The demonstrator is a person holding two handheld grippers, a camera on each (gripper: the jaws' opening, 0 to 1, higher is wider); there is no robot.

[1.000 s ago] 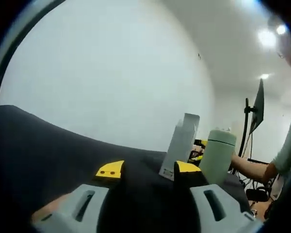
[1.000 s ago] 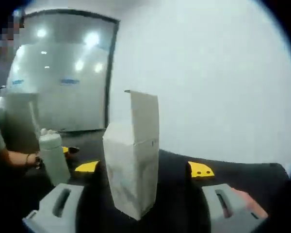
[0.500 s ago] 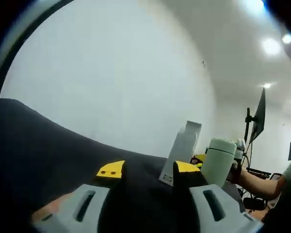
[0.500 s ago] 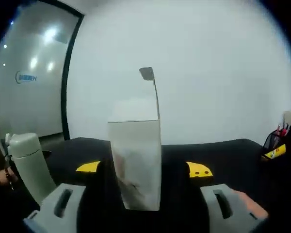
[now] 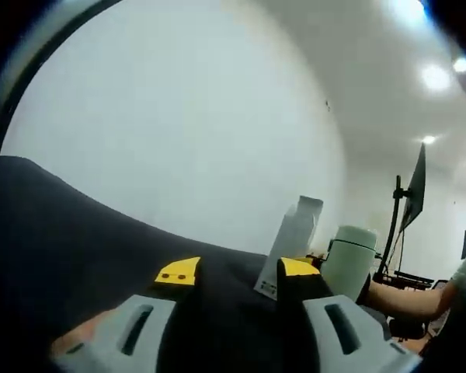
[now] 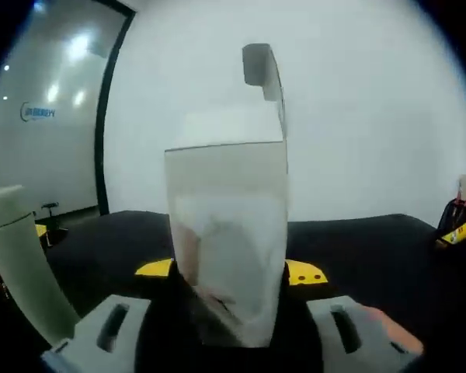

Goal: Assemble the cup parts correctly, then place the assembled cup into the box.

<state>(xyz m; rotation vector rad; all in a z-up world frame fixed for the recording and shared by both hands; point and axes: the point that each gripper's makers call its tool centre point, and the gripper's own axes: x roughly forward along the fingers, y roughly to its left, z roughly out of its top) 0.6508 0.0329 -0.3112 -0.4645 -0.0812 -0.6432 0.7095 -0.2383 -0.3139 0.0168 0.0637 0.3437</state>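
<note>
Through the right gripper view I see the cup (image 6: 19,260) standing left of the white box (image 6: 229,233), near it on the black table (image 6: 357,249). My right gripper (image 6: 229,273) has its jaws spread around the upright box, contact unclear. My left gripper (image 5: 237,270) is unclenched and grasps nothing.

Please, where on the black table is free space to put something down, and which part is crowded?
In the left gripper view, the black table is bare to the view's left of the white box. It is crowded where the box and the green cup stand close together. In the right gripper view, bare table lies between the box and the pen holder.
</note>
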